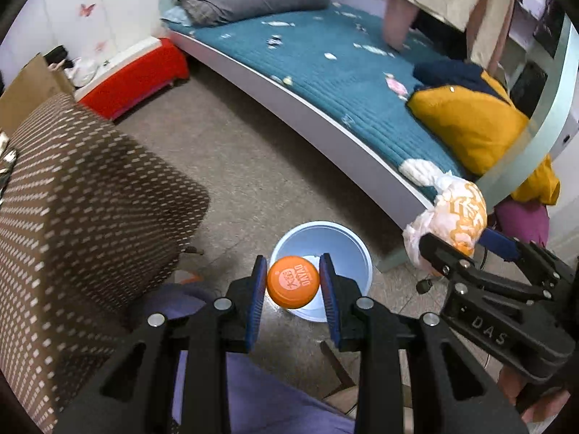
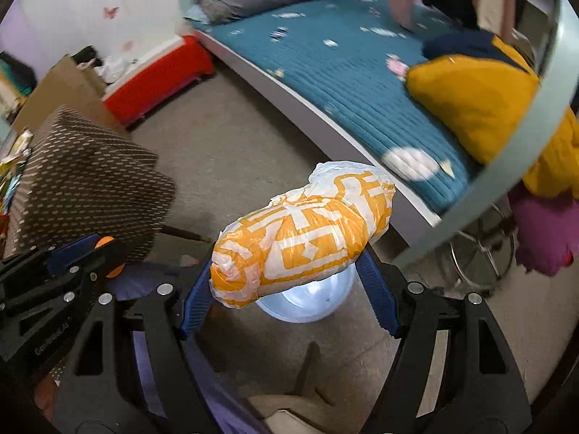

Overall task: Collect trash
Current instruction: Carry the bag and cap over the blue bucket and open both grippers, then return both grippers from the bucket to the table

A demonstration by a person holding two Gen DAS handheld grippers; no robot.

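My left gripper [image 1: 293,282] is shut on an orange bottle cap [image 1: 293,283] and holds it above a light blue bin [image 1: 347,249] on the floor. My right gripper [image 2: 289,271] is shut on a crumpled orange and white plastic bag [image 2: 304,231], held above the same bin [image 2: 307,303]. In the left wrist view the right gripper [image 1: 470,253] shows at the right with the bag [image 1: 452,217], just right of the bin. In the right wrist view the left gripper [image 2: 90,249] shows at the left edge with a sliver of the orange cap [image 2: 105,241].
A bed with a teal quilt [image 1: 325,72] runs along the right, with a yellow jacket [image 1: 470,126] and a person [image 1: 452,0] on it. A brown dotted cushion [image 1: 72,199] is on the left. A red box [image 1: 134,79] stands by the wall.
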